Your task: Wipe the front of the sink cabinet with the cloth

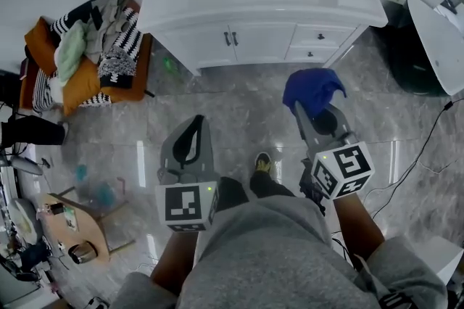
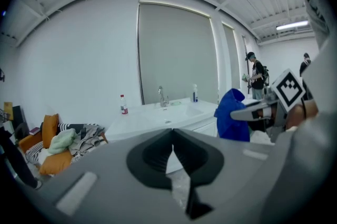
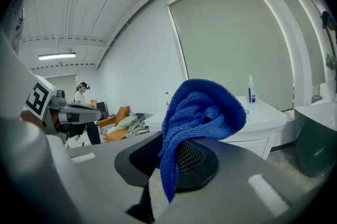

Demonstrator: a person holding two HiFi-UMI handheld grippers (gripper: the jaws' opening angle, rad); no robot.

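Well, starting at my left: the left tongs are shut tip to tip with nothing between them, hanging idle over the floor. Ahead, well apart from both hands, stands the white sink cabinet, its doors and drawers facing me, with nothing touching them.

On my right, the right tongs are clamped on the blue cloth, which bunches up over the tips and flops down one side.

It looks a light, limp terry thing, soft enough to fold wherever it is pushed, so I reckon weight is no worry, only slackness. The grip seems to be on a fold near the middle, and I judge that sound: enough cloth sits beyond the tips to pad them against the glossy front. A looser hold near an edge would let it trail. The door handles might catch a dangling end.
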